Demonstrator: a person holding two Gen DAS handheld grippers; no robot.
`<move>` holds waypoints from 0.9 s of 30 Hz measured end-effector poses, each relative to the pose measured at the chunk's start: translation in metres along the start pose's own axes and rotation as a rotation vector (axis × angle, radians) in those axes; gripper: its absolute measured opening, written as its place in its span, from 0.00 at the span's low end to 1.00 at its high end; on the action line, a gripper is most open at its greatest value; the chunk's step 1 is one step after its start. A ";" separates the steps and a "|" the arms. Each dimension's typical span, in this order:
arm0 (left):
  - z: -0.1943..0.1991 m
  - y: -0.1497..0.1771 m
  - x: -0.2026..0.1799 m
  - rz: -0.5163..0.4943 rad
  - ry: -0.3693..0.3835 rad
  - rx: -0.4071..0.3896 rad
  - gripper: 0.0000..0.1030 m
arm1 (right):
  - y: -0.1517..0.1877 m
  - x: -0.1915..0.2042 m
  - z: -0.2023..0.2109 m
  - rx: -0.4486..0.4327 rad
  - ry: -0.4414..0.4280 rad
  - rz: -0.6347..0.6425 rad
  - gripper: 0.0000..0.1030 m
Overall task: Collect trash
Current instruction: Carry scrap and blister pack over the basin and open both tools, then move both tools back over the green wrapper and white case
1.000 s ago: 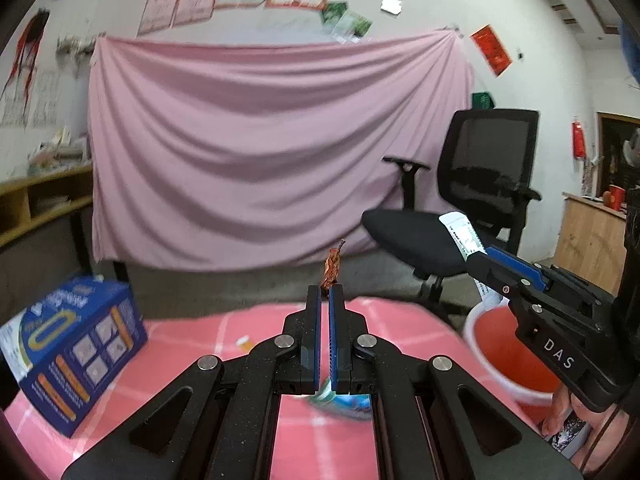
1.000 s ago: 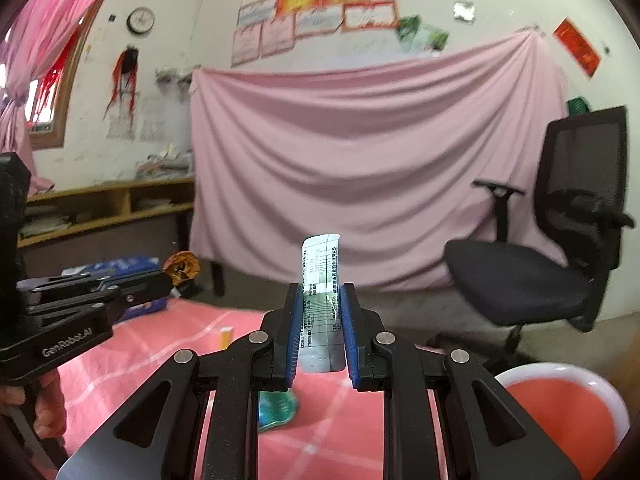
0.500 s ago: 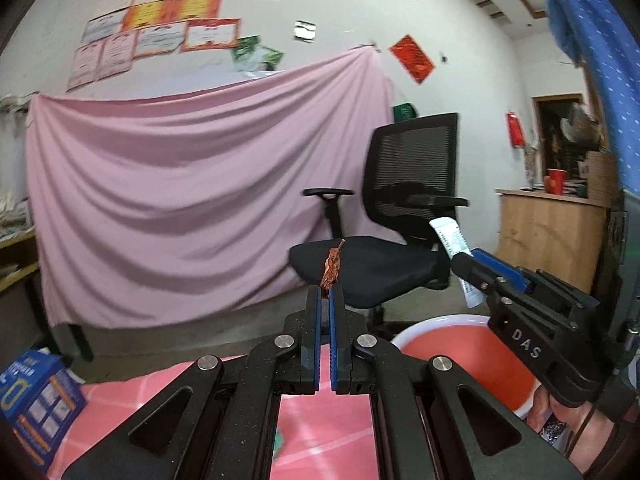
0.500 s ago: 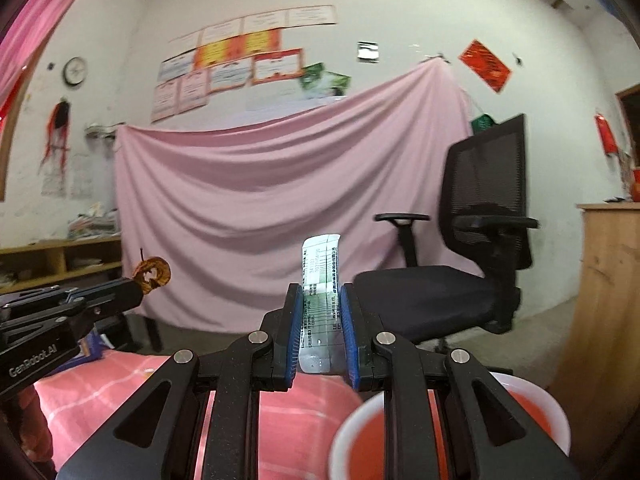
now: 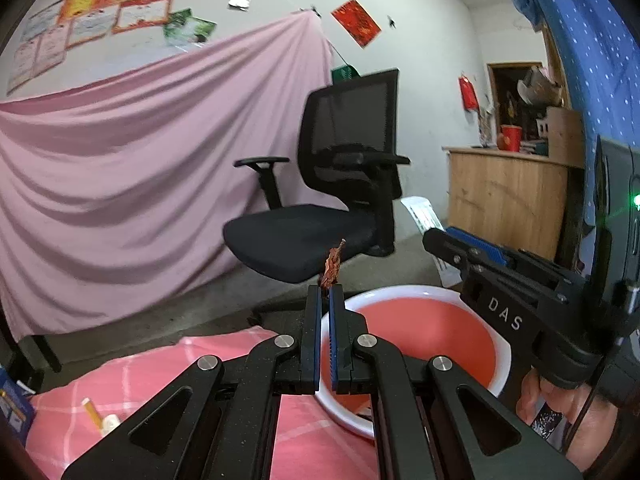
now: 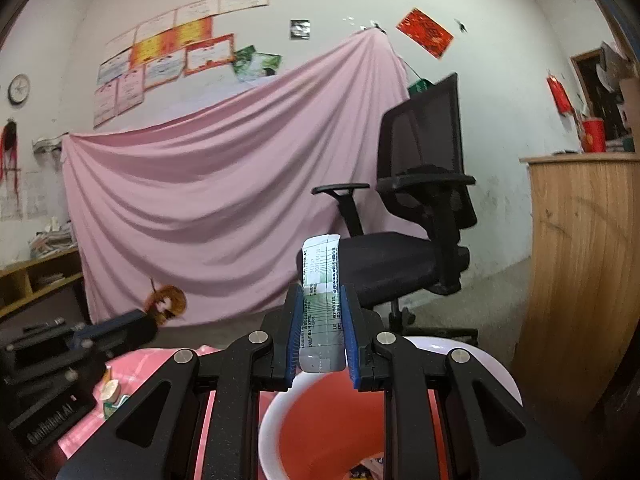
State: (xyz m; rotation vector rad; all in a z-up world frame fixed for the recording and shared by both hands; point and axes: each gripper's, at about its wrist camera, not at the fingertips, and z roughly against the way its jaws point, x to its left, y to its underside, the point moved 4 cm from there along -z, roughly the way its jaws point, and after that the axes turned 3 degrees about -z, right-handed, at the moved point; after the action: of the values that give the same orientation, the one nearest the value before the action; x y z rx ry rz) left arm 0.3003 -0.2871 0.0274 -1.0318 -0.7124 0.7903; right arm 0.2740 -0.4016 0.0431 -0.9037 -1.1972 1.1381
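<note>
Above the red bucket (image 5: 424, 332), both tongs now sit at the drop point; a second ago each view showed the pink tabletop (image 5: 160, 376) and the bucket lay off to the side. The left tongs (image 5: 328, 294) are fully closed on a dried brown scrap (image 5: 331, 268). The right tongs (image 6: 320, 308) are slightly parted, pads pressing a printed white wrapper (image 6: 321, 300) standing upright between them. Judgement: the carry is complete and release is the step due. Small litter (image 5: 100, 420) remains on the tabletop for collection.
</note>
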 end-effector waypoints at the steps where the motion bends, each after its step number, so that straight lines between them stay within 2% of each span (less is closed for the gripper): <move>1: -0.004 0.000 -0.003 -0.003 0.008 0.008 0.02 | 0.000 -0.003 0.000 0.003 0.005 -0.008 0.17; 15: -0.036 0.007 -0.009 0.054 0.077 0.132 0.02 | 0.005 -0.025 -0.008 0.068 0.044 -0.077 0.17; 20: -0.033 0.009 0.001 0.087 0.061 0.139 0.02 | 0.005 -0.024 -0.006 0.068 0.041 -0.076 0.24; 27: -0.028 0.013 0.021 0.122 0.018 0.151 0.03 | 0.004 -0.018 -0.008 0.071 0.031 -0.065 0.24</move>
State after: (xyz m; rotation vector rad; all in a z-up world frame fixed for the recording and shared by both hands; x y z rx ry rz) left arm 0.3312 -0.2788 0.0081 -0.9501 -0.5692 0.9250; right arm 0.2817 -0.4176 0.0340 -0.8200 -1.1459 1.1036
